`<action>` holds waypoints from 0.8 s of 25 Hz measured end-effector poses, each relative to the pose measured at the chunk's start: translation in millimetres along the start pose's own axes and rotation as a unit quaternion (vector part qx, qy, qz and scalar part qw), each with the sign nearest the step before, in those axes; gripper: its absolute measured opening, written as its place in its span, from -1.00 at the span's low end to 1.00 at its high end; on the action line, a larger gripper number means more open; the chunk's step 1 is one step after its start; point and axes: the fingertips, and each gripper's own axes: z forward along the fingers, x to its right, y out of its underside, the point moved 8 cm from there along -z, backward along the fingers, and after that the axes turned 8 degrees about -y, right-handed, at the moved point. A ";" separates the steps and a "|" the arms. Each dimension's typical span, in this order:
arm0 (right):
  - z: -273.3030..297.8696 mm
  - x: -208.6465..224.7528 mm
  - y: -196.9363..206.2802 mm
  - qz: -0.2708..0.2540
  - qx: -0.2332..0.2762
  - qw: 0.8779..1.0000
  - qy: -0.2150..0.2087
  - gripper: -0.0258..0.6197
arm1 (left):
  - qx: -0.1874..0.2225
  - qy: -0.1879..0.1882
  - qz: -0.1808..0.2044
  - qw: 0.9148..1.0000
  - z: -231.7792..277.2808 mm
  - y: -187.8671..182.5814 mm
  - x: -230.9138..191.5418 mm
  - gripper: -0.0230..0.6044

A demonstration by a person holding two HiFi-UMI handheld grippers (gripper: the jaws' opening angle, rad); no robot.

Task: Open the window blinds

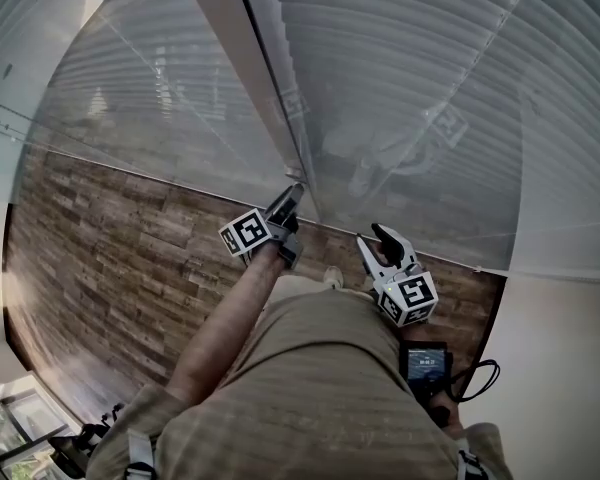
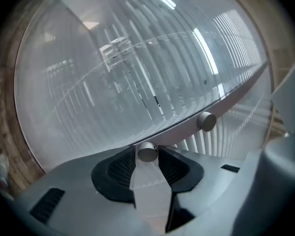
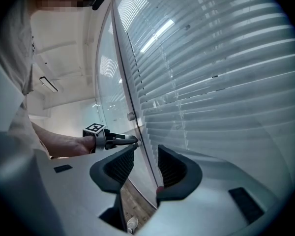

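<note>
Straight ahead, blinds (image 1: 430, 58) behind a glass pane (image 1: 380, 148), with the floor (image 1: 110, 258) below. Left of that pane, an upright frame (image 1: 250, 78); left of the frame, a second pane (image 1: 150, 108). On the frame, two knobs: a lower knob (image 2: 147, 152), lodged between the pads of the left tongs (image 1: 288, 200), and an upper knob (image 2: 206, 121) above it, apart. Right of the left tongs and clear of them, the right tongs (image 1: 375, 240), just before the glass pane. Behind the right tongs, at the person's waist, a small device (image 1: 425, 363).
</note>
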 end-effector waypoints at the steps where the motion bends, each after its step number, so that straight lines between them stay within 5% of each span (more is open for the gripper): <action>1: -1.9 -0.3 0.3 0.001 0.000 1.000 0.001 -0.43 | 0.000 -0.010 0.035 0.999 -2.9 1.0 3.3 -0.48; 5: 0.0 0.8 -4.5 0.003 0.001 1.000 0.002 -0.43 | -0.003 -0.065 0.178 0.982 -9.4 -1.6 10.9 -0.43; 11: 4.1 1.8 -7.8 0.003 0.000 1.000 0.001 -0.43 | -0.003 -0.125 0.330 0.936 -6.3 3.0 24.7 -0.43; 15: 2.6 0.7 -9.7 0.002 0.000 1.000 0.000 -0.43 | -0.002 -0.131 0.389 0.912 -3.1 6.4 39.4 -0.42; 20: 1.6 0.9 -9.1 0.005 0.000 1.000 0.000 -0.43 | -0.005 -0.156 0.408 0.900 1.7 1.8 38.8 -0.42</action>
